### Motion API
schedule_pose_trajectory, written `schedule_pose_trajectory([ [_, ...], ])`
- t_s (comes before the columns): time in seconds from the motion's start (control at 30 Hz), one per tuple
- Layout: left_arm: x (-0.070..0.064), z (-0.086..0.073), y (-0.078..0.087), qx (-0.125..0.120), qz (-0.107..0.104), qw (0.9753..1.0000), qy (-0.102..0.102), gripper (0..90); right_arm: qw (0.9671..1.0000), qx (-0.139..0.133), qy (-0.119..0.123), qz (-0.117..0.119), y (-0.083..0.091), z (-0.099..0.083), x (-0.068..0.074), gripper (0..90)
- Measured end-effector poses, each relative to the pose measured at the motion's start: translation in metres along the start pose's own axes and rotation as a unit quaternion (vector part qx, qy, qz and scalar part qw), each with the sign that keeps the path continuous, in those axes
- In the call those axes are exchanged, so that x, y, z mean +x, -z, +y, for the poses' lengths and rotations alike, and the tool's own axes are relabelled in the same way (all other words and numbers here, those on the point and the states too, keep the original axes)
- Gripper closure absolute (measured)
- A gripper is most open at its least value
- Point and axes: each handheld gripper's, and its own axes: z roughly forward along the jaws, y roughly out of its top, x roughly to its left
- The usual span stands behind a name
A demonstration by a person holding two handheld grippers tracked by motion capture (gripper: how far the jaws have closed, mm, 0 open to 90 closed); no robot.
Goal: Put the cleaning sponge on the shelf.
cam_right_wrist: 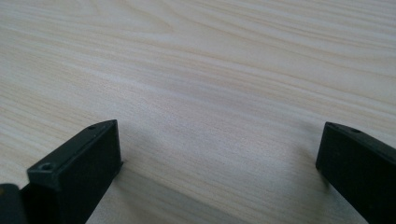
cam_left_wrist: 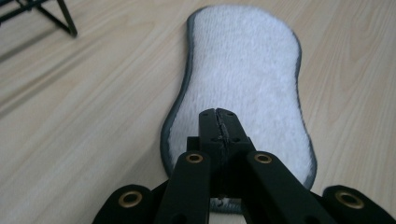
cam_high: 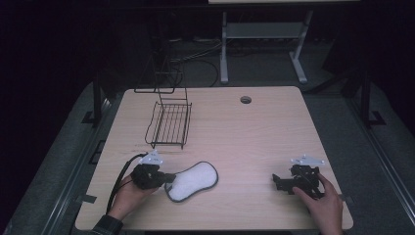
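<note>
Near the table's [cam_high: 254, 122] front edge, the left gripper [cam_left_wrist: 219, 122], jaws pressed together, sits over the near end of the white pad [cam_high: 193, 180]; I cannot tell whether it pinches the rim. At right, the right gripper [cam_right_wrist: 219, 154] rests spread over bare wood. Farther back stands the wire rack [cam_high: 169, 123]; a shallow grip could let the limp pad slip free when lifted.

Pale wood tabletop [cam_high: 254, 142], round hole [cam_high: 245, 100] near far edge. Black wire rack [cam_high: 169, 125] toward far-left corner. White grey-edged pad [cam_high: 192, 181] flat near front edge, left of centre.
</note>
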Motion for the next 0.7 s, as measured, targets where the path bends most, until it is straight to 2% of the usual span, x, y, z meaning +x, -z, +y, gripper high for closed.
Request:
schedule_pose_trajectory([
  [0.3, -0.005, 0.022, -0.013, -0.011, -0.013, 0.9998, -0.013, 89.7, 1.0, 0.0, 0.0, 0.0, 0.0, 0.0, 0.0, 0.0],
  [0.33, -0.006, 0.028, -0.017, -0.013, -0.014, 0.9997, -0.016, 89.7, 1.0, 0.0, 0.0, 0.0, 0.0, 0.0, 0.0, 0.0],
  [0.5, -0.006, 0.036, -0.029, -0.014, -0.025, 0.9995, -0.016, 89.7, 1.0, 0.0, 0.0, 0.0, 0.0, 0.0, 0.0, 0.0],
  [0.7, -0.008, 0.044, -0.048, -0.001, -0.035, 0.9992, -0.02, 89.7, 1.0, 0.0, 0.0, 0.0, 0.0, 0.0, 0.0, 0.0],
])
